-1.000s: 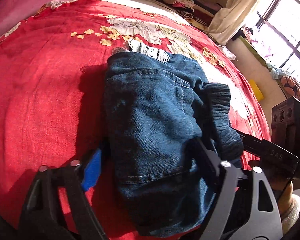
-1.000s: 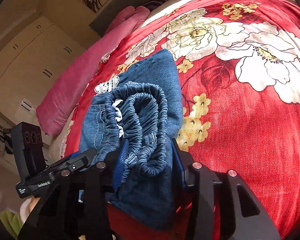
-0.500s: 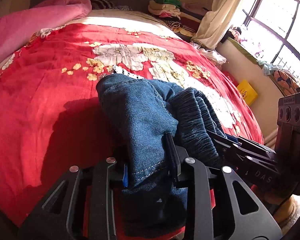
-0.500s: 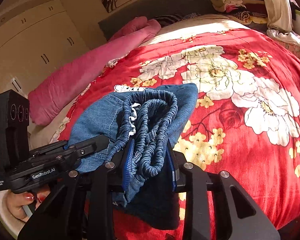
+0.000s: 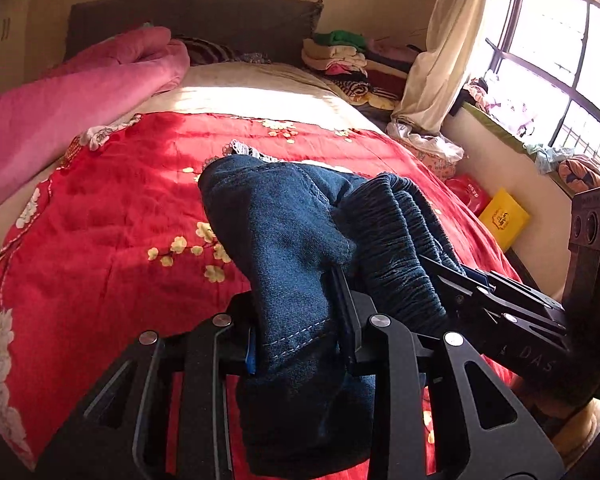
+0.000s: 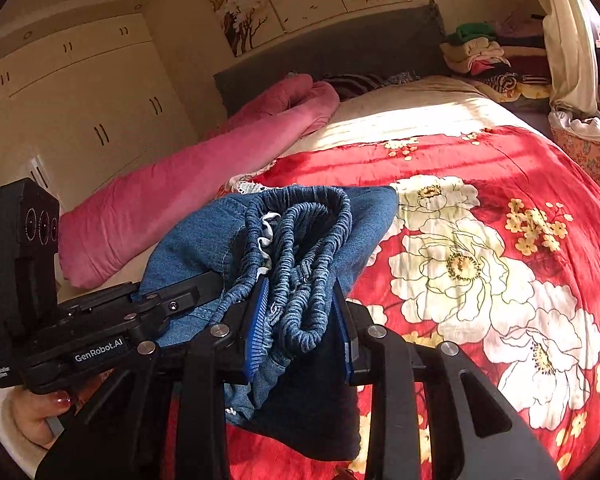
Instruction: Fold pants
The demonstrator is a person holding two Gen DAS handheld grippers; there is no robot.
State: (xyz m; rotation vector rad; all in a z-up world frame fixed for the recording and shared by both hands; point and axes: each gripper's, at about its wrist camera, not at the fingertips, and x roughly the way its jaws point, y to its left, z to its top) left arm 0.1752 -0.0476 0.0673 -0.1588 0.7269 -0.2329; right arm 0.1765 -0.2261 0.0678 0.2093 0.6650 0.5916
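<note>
Left gripper (image 5: 296, 344): jaws drawn in narrow, clamped on a doubled thickness of the pants (image 5: 284, 240). Dark denim with a stitched hem filled the whole gap between its fingers; a sliver of blue pad showed at the left finger's inner face. Cloth hung below the jaws in a loose fold and rose ahead of them in a hump.

Right gripper (image 6: 300, 332): likewise narrow, gripping the gathered elastic waistband (image 6: 304, 248). Both blue ribbed pads (image 6: 257, 328) pressed against the bunched band, several ruffled loops packed between them. A white tag or drawstring end showed among the loops; could not tell which.

The two grippers stood close side by side, each visible in the other's camera: the right one at the right edge of the left view, the left one at the left edge of the right view, with a hand (image 6: 40, 412) under its handle.

The pants were bunched between the two grips, raised above the red floral bedspread (image 5: 100, 220). The far end appeared to touch the spread near a scrap of white lace (image 5: 242, 148), though the hump of denim hid the contact.

Surroundings: pink rolled quilt (image 6: 188, 188) along the far left side of the bed, grey headboard (image 6: 332, 56), stack of folded clothes (image 5: 340, 54) by the curtain (image 5: 436, 52), cream wardrobe (image 6: 80, 100) beyond.
</note>
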